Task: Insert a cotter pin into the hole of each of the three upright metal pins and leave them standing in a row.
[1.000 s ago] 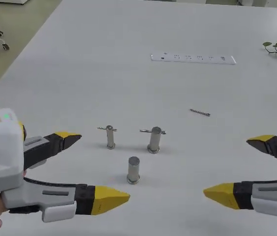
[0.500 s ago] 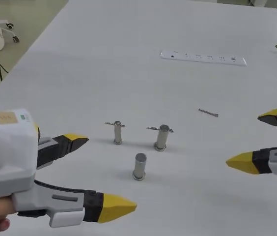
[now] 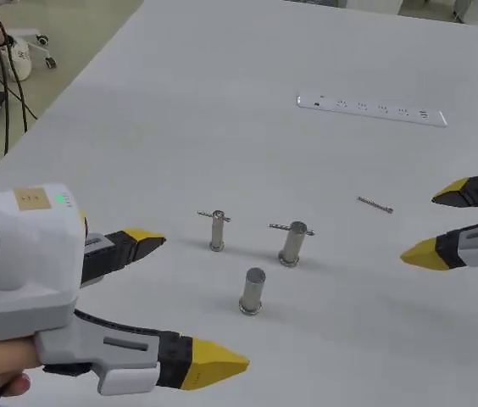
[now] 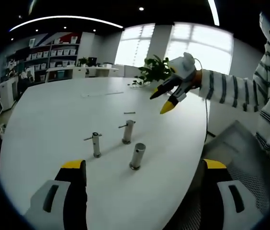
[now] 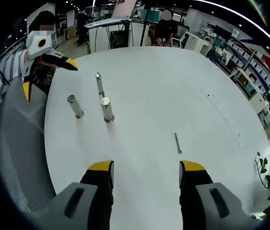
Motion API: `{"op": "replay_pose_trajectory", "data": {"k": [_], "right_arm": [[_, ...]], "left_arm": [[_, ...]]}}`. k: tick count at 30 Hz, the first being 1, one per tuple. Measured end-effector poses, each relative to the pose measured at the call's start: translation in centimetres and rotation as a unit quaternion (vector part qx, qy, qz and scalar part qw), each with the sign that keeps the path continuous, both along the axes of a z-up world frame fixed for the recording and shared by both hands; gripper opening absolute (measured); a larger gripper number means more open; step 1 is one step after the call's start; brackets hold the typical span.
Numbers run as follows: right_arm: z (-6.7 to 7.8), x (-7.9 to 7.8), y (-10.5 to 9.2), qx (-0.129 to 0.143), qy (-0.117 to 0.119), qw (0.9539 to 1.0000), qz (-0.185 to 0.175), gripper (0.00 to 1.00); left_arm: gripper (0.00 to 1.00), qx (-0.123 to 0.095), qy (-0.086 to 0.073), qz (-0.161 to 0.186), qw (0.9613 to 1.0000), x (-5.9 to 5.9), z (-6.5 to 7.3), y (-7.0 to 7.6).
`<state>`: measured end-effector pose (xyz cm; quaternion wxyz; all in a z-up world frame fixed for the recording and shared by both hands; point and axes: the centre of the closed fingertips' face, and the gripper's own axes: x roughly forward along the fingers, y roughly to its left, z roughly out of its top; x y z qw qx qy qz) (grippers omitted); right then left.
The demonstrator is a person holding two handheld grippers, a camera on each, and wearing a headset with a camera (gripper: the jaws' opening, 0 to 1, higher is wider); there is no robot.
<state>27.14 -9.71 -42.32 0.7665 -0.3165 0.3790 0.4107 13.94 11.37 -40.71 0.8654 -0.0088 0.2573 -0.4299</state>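
While hovering over table | left gripper jaws wide; right gripper jaws wide

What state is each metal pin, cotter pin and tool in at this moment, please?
Rear left pin, upright, with left cotter pin through its hole.
Rear right pin, upright, with right cotter pin through its hole.
Front pin, upright, nothing inserted.
Loose cotter pin, lying flat, apart from the pins.
Left tool, open, empty.
Right tool, open, empty.
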Motion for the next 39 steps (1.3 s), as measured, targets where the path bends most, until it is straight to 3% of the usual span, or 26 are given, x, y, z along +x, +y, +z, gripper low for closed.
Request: {"op": "replay_pose_trajectory", "data": {"k": [8,13,24,39], "right_arm": [[-1.4,3.1,0.0,-0.014,-0.004,0.9999,-0.007,0.27],[-2.3,4.4,0.5,-0.009,0.007,0.9999,-0.005,0.2],[-4.4,7.0,0.6,-0.022,0.024,0.9994,-0.01,0.12],[-6.2,8.4,0.9,-0.058,0.048,0.9969,0.022,0.13]], "left_arm": [[0.99,0.006,0.004,0.0,1.0,-0.2,-0.1,0.2],[0.99,0.0,0.004,0.003,1.0,-0.2,0.1,0.0],[0.99,-0.004,0.012,0.009,0.9999,-0.5,0.3,-0.6],[0.98,-0.003,0.019,0.027,0.9994,-0.4,0.0,-0.2]]}}
